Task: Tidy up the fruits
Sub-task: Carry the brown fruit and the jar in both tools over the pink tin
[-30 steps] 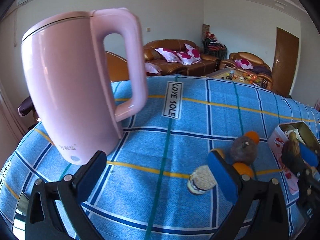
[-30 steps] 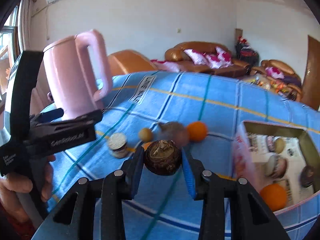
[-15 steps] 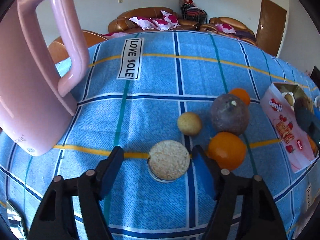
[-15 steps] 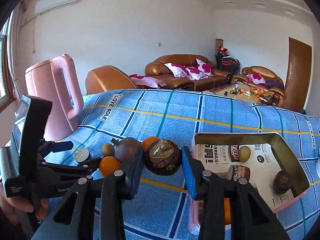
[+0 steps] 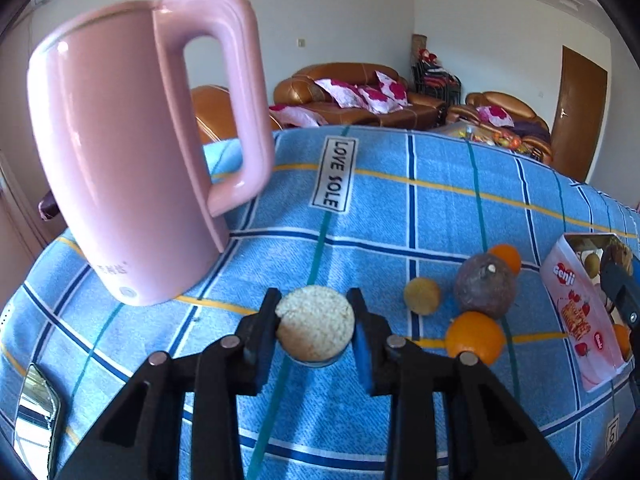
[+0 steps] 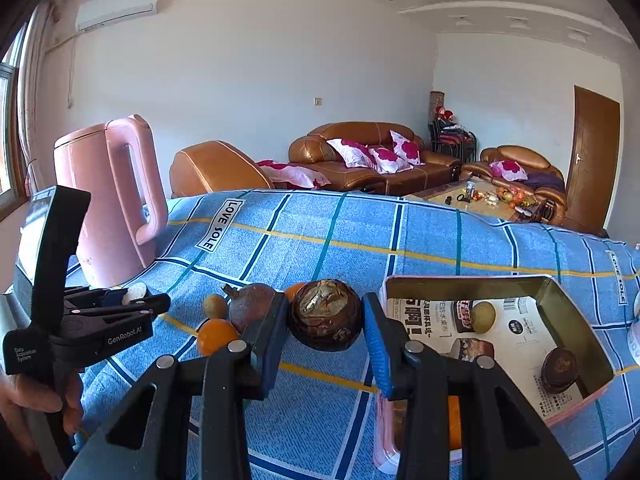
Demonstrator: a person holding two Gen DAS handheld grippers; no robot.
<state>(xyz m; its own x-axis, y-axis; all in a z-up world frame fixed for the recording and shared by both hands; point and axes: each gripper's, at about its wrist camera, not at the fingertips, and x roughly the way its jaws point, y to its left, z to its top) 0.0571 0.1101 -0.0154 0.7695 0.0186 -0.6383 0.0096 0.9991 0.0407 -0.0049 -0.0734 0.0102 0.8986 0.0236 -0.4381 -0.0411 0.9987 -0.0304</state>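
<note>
Bright daylight from window (image 6: 8, 128) at left; strong fisheye bending, dark vignetted corners; focus sharp.

Left wrist view: the pink box (image 5: 576, 312) at 3 o'clock is cut by the frame edge; its contents are mostly hidden behind its near wall and a dark gripper part. The far orange (image 5: 507, 258) is half hidden behind the purple-brown fruit (image 5: 485, 290). A glossy dark item (image 5: 37, 416) at 8 o'clock is cut off; identity undetermined. Print on the pink kettle (image 5: 120, 168) base is too small to read.

Right wrist view: an orange in the box (image 6: 454, 420) at 5 o'clock is largely hidden behind the right gripper (image 6: 326, 322) arm. The coffee table clutter (image 6: 496, 196) at 2 o'clock is too small to identify. The person's hand (image 6: 36, 404) at 8 o'clock is cut off.
</note>
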